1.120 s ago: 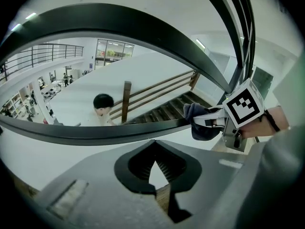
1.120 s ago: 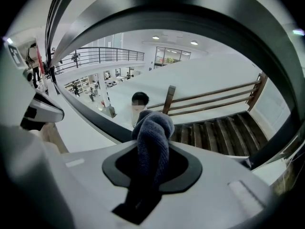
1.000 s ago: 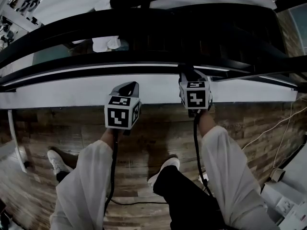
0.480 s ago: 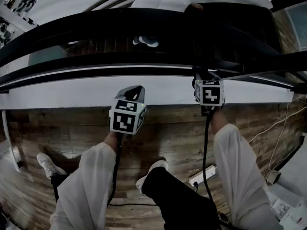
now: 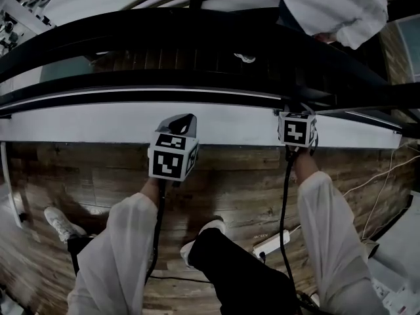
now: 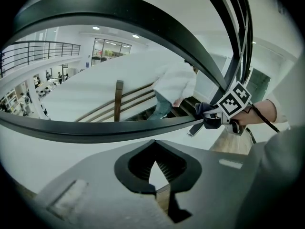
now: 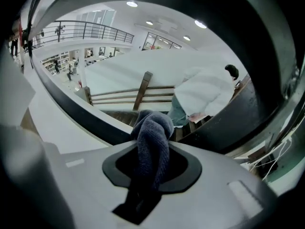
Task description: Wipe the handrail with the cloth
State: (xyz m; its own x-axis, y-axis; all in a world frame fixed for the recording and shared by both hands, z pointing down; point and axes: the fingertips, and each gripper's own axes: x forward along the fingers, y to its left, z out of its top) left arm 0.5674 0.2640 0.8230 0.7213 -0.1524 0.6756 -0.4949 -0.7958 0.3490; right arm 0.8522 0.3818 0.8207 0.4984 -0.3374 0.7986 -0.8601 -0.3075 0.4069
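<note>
While the right hand-held gripper (image 7: 152,163) stays out of it, no: its jaws are clamped on the dark blue terry cloth (image 7: 153,137), and the cloth bears on the black curved metal handrail (image 5: 131,83), right of centre. Wiping appears under way; the length left is unclear. The left hand-held gripper (image 6: 155,168) has its jaws together, empty, short of the rail.

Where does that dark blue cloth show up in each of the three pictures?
Head view: at the tip of the right gripper, too dark to make out.
Left gripper view: the cloth is right of centre, at the handrail.
Right gripper view: dead centre, pinched between the jaws.
Shared landmark: the person in white on the stairs.
</note>
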